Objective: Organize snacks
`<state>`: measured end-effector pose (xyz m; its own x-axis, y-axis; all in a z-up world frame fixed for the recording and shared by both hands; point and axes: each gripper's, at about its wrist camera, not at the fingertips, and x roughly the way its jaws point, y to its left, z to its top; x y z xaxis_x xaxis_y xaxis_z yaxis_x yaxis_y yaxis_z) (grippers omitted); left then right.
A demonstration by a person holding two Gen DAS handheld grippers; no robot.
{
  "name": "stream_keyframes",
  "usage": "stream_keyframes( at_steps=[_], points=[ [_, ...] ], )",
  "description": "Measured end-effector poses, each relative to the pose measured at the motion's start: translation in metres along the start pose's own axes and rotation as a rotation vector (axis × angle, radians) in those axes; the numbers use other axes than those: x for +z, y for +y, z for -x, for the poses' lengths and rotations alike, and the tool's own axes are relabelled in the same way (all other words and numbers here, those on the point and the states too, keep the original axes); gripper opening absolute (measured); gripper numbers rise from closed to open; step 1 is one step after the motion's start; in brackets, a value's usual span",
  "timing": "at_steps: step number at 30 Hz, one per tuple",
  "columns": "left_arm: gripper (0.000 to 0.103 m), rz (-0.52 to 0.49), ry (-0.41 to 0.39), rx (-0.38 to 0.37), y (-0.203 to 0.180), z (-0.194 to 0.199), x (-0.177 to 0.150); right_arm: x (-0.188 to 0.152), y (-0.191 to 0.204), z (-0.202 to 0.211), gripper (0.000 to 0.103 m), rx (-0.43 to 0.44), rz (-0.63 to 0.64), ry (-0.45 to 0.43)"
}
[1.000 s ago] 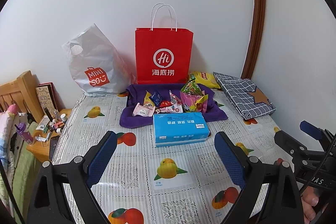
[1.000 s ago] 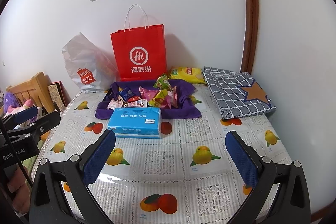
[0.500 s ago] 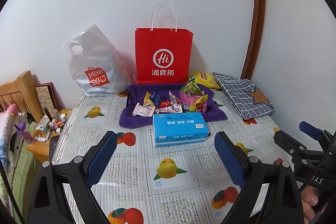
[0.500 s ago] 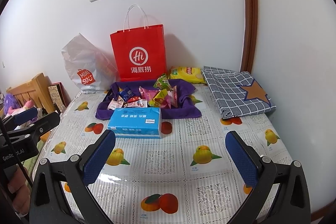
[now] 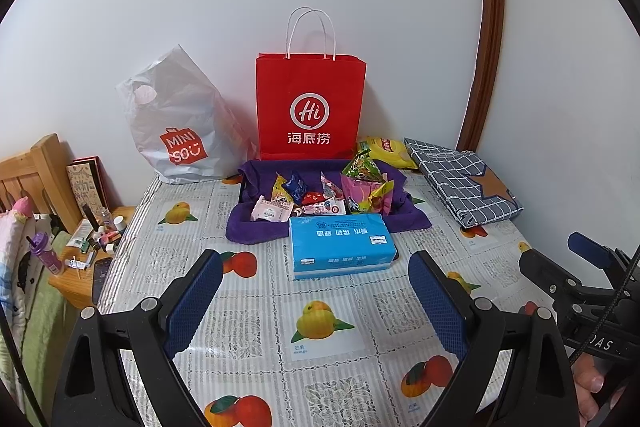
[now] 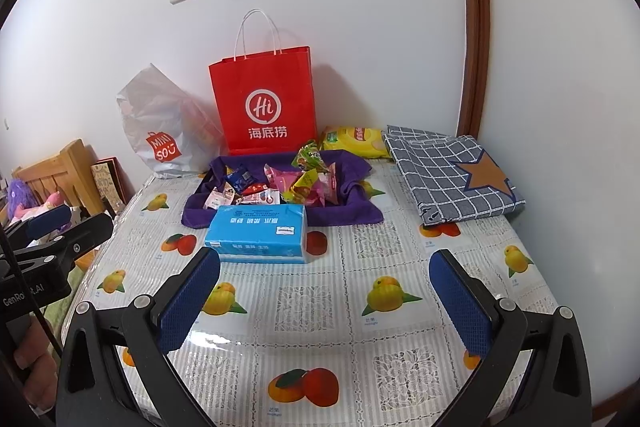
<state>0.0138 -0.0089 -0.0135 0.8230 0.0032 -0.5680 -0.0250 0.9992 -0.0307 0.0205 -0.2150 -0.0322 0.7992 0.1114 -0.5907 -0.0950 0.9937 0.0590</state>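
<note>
Your left gripper [image 5: 314, 283] and right gripper [image 6: 324, 281]: both jaws wide, nothing held, above fruit-print tablecloth [image 5: 320, 367]; snack packets [image 5: 320, 193] piled on purple cloth [image 5: 256, 231] behind blue tissue pack [image 5: 340, 241], yellow chip bag [image 6: 352, 139] beside, red paper bag [image 5: 310, 107] at wall.

My left gripper [image 5: 316, 287]: black frame, silver screws, textured blue pads on both fingers [image 5: 194, 301]. My right gripper [image 6: 324, 287]: identical build. Black cables, white lettering on housings, bare-skinned hand [image 5: 592, 387].
</note>
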Motion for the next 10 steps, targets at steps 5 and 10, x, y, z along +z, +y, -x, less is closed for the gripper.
stream_keyframes(
  at_steps=[5, 10],
  points=[
    [0.094, -0.001, 0.000, 0.000, 0.0000, 0.0000, -0.0002, -0.0002, 0.0004, 0.0002, 0.103, 0.000, 0.002, 0.000],
    [0.094, -0.002, 0.001, 0.002, -0.0006, -0.0001, -0.0004, -0.0027, 0.0021, -0.0001, 0.103, 0.001, 0.003, 0.002]
  ],
)
